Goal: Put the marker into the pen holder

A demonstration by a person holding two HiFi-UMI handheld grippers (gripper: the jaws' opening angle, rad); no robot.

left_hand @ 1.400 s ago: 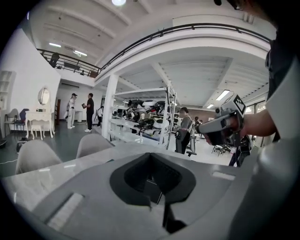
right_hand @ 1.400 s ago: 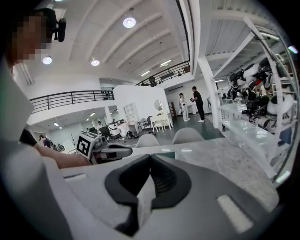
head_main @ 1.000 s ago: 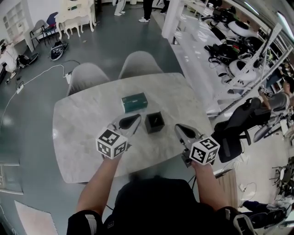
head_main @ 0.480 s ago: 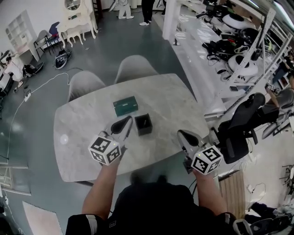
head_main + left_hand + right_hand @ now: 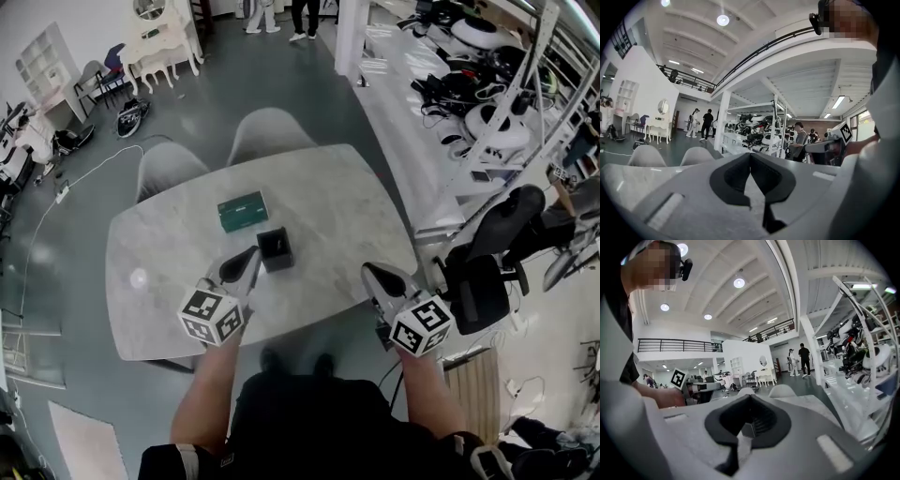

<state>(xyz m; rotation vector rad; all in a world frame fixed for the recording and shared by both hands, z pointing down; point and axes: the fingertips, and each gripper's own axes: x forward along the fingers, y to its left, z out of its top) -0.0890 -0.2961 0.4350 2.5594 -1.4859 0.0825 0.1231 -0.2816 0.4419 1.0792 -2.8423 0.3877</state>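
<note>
The black square pen holder point(image 5: 275, 249) stands upright on the marble table point(image 5: 169, 253), near its middle. I see no marker in any view, and the holder's inside is too dark to read. My left gripper point(image 5: 251, 254) is shut with nothing in it, its tips just left of the holder and a little nearer to me. Over the table's near right edge hangs my right gripper point(image 5: 367, 271), also shut and empty. In the left gripper view the jaws point(image 5: 750, 155) meet, and in the right gripper view the right gripper point(image 5: 749, 398) is likewise shut.
A dark green box point(image 5: 242, 211) lies flat behind and left of the holder. Two grey chairs point(image 5: 267, 134) stand at the table's far side. A black office chair point(image 5: 487, 272) sits off the right edge. White shelving with gear runs along the right.
Both grippers have drawn back toward me and away from the pen holder. The holder and the green box now sit farther left in the head view.
</note>
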